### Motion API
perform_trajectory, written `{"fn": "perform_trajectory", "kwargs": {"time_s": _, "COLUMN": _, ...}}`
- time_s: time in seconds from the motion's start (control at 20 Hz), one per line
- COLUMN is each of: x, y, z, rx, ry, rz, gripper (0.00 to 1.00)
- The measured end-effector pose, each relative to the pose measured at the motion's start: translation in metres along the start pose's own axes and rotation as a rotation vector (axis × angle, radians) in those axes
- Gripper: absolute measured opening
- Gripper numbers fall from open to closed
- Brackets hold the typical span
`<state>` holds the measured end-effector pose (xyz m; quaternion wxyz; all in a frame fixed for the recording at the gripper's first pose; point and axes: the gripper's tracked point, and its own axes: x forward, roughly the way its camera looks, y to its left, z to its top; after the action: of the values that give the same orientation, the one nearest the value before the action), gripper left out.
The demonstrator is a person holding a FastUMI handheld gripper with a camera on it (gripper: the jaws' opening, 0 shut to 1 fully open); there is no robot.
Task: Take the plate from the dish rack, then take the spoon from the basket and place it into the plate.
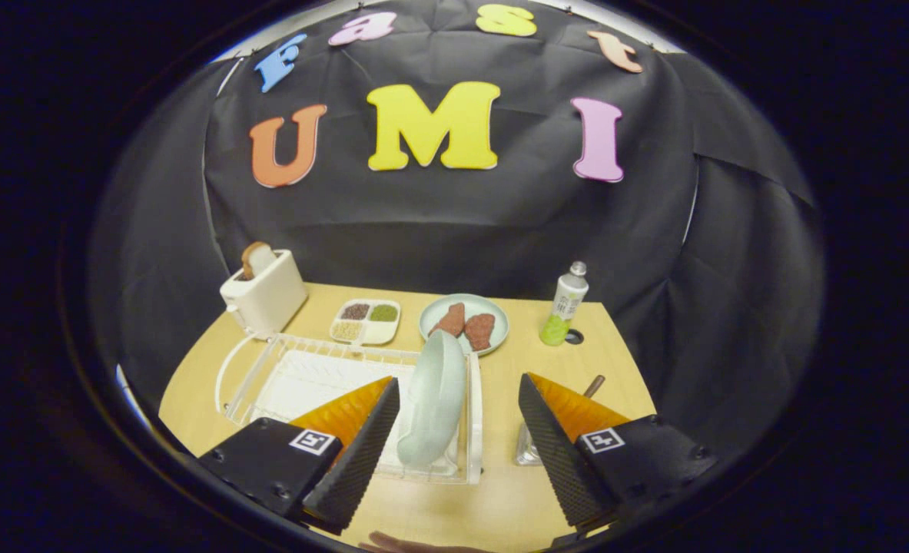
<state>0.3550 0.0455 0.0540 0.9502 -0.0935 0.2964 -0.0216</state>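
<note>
A: What is closest to us?

B: The jaws. They stand wide apart and hold nothing. Their inner faces look bumpy, like little ridges.

A: What is between them?

B: A pale green plate. It stands up on its edge in the dish rack, just ahead of the jaws. It is round and smooth. Neither finger touches it.

A: What is the rack like?

B: It is white with thin bars, and it sits on the desk. The desk is light wood, flat and smooth.

A: Where is the spoon?

B: A brown handle sticks up beyond the right finger. I think that is the spoon. The clear basket under it is mostly hidden.

A: What is farther back?

B: A boxy cream toaster with bread in it, a tray with four little parts holding seeds, a round plate with two reddish pieces, and a tall bottle. Behind the desk hangs a black cloth wall, soft and wrinkly.
</note>
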Motion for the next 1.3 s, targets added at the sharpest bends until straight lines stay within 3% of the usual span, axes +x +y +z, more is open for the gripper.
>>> {"fn": "perform_trajectory", "kwargs": {"time_s": 0.25, "x": 0.052, "y": 0.011, "z": 0.009, "rx": -0.06, "ry": 0.228, "rz": -0.106, "gripper": 0.94}}
{"fn": "perform_trajectory", "kwargs": {"time_s": 0.45, "x": 0.073, "y": 0.004, "z": 0.002, "rx": -0.15, "ry": 0.406, "rz": -0.222, "gripper": 0.8}}
{"fn": "perform_trajectory", "kwargs": {"time_s": 0.55, "x": 0.072, "y": 0.006, "z": 0.009, "rx": -0.181, "ry": 0.425, "rz": -0.252, "gripper": 0.73}}
{"fn": "perform_trajectory", "kwargs": {"time_s": 0.6, "x": 0.07, "y": 0.015, "z": 0.012, "rx": -0.21, "ry": 0.434, "rz": -0.243, "gripper": 0.63}}
{"fn": "perform_trajectory", "kwargs": {"time_s": 0.7, "x": 0.067, "y": 0.016, "z": 0.012, "rx": -0.248, "ry": 0.477, "rz": -0.273, "gripper": 0.53}}
{"fn": "perform_trajectory", "kwargs": {"time_s": 0.85, "x": 0.068, "y": 0.014, "z": 0.013, "rx": -0.28, "ry": 0.514, "rz": -0.343, "gripper": 0.48}}
{"fn": "perform_trajectory", "kwargs": {"time_s": 1.0, "x": 0.073, "y": 0.009, "z": 0.006, "rx": -0.319, "ry": 0.544, "rz": -0.415, "gripper": 0.35}}
{"fn": "perform_trajectory", "kwargs": {"time_s": 1.3, "x": 0.057, "y": 0.03, "z": 0.014, "rx": -0.345, "ry": 0.503, "rz": -0.45, "gripper": 0.18}}
